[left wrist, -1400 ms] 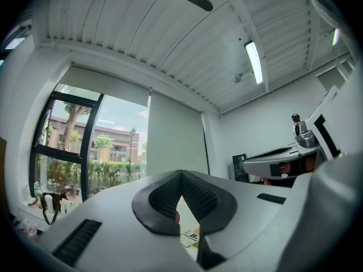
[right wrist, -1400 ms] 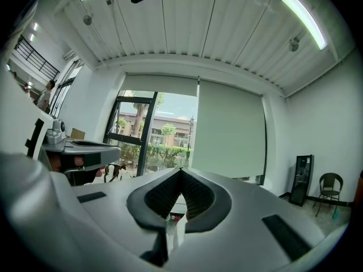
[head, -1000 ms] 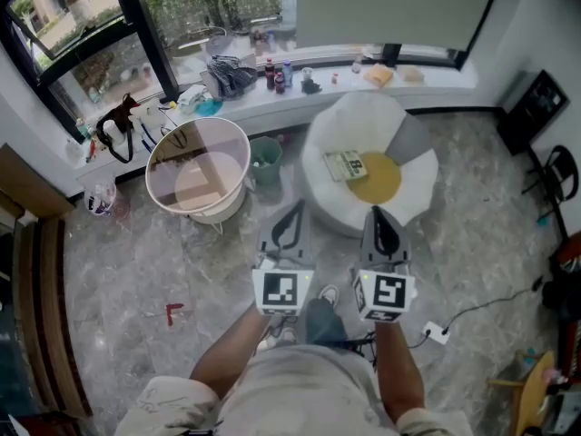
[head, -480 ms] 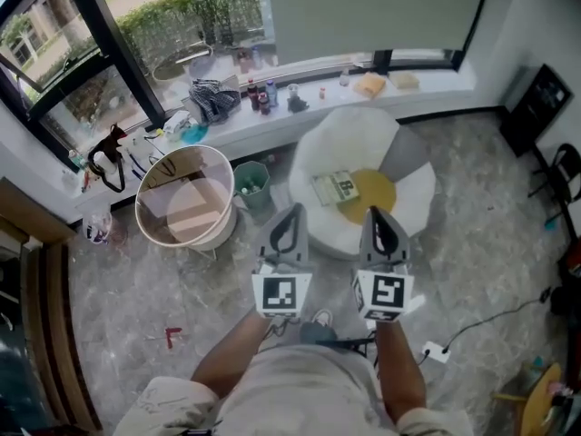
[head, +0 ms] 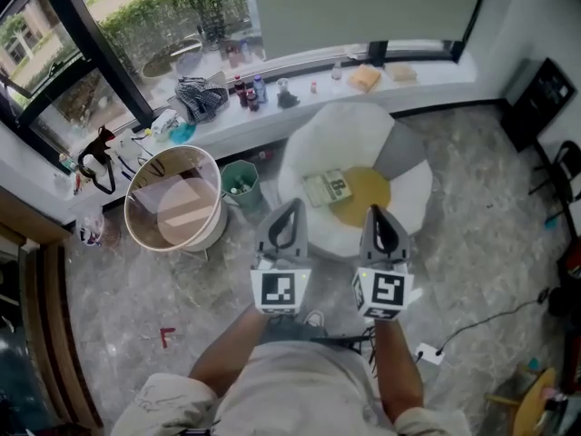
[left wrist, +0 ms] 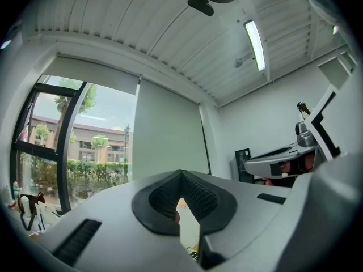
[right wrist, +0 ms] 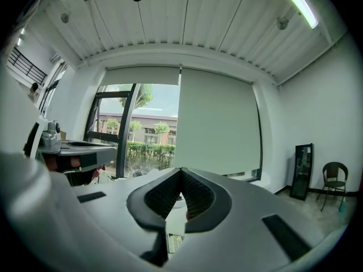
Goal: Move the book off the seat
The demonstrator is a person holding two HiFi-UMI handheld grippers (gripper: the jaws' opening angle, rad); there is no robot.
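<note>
Inventory, all places given from the seat [head: 356, 133]:

- Seat: a round white pouf with a grey wedge on its right. I see a yellow disc [head: 365, 194] on its top, toward the near side
- Book [head: 327, 188]: it lies flat on top of the seat, against the disc's left edge, cover up, and nothing grips it
- Left gripper [head: 290, 209]: I hold it over the seat's near-left rim, with the tip just short of the book. The jaws are closed with nothing between them
- Right gripper [head: 377, 214]: I hold it over the seat's near rim, at the disc's near edge. The jaws are closed and empty
- Round tub [head: 136, 209]: on the floor, well to the seat's left
- Green bin [head: 238, 180]: between tub and seat
- Window ledge [head: 329, 98]: beyond the seat, carrying bottles and a crumpled cloth
</note>
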